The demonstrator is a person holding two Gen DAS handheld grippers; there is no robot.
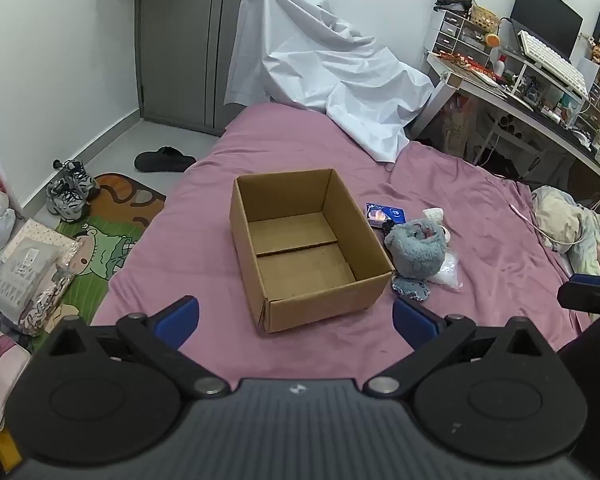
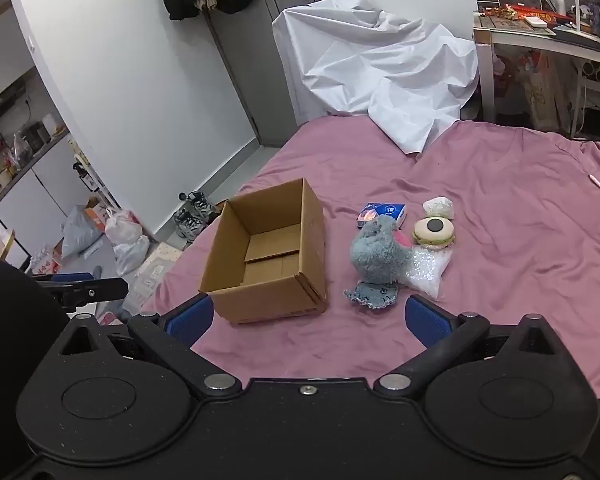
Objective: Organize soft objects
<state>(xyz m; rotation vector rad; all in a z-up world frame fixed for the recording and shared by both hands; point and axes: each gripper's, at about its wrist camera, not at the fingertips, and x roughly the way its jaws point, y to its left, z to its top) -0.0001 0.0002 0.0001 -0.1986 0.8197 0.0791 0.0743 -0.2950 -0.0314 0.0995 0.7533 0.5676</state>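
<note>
An open, empty cardboard box (image 1: 308, 248) stands on the pink bedsheet; it also shows in the right wrist view (image 2: 266, 256). To its right lies a pile: a grey-blue plush toy (image 1: 416, 254) (image 2: 378, 256), a blue tissue pack (image 1: 382, 213) (image 2: 382, 214), a burger-shaped squishy (image 2: 434, 233), a white soft lump (image 2: 439, 207) and a clear plastic bag (image 2: 426, 274). My left gripper (image 1: 296, 318) is open and empty, just in front of the box. My right gripper (image 2: 308, 318) is open and empty, in front of the box and the plush.
A white sheet (image 1: 324, 72) covers something at the bed's far end. A cluttered desk (image 1: 540, 92) stands at right. Shoes (image 1: 68, 190), a mat and bags lie on the floor left of the bed. A pillow (image 1: 576, 224) lies at right.
</note>
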